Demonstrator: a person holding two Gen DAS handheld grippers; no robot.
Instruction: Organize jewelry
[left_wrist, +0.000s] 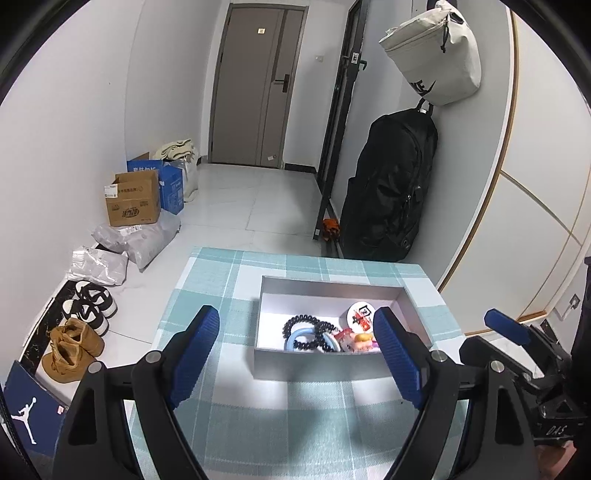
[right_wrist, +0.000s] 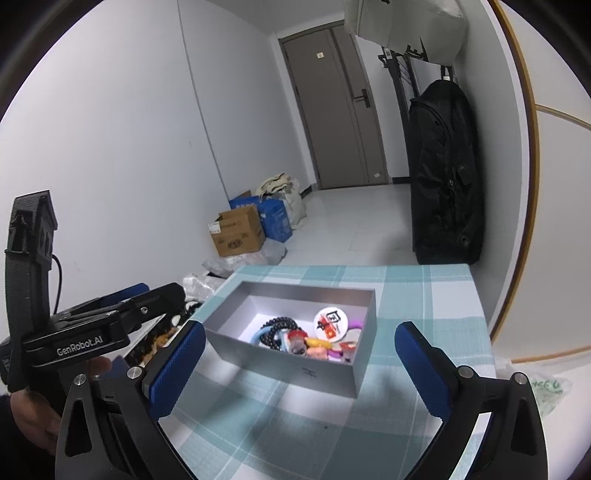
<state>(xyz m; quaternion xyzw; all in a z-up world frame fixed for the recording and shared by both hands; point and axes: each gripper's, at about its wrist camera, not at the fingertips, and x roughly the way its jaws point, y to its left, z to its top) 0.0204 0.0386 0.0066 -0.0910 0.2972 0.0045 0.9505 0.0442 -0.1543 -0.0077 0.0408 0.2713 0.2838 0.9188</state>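
A bare white hallway with a grey door at its end, and in front of it a small tabletop (left_wrist: 221, 413) under a teal checked cloth. Both tools hover over its near edge, empty. The left tool (left_wrist: 295, 354) stands with its blue pads wide apart and nothing between them; the right tool (right_wrist: 299, 363) is spread wider again, also bare. Ahead of both sits the grey box (right_wrist: 295, 363), open-topped, its long side running across the left tool's line of sight and slanting away to the right as seen from the right tool. The jewelry is heaped at the box's near right end: black coil bands (left_wrist: 306, 332) looped over a pale blue ring (left_wrist: 297, 338), a round white badge (left_wrist: 362, 314) behind them, small coloured trinkets (right_wrist: 317, 345) beside. I'd judge the right tool slightly better placed, since that heap lies almost straight before it.
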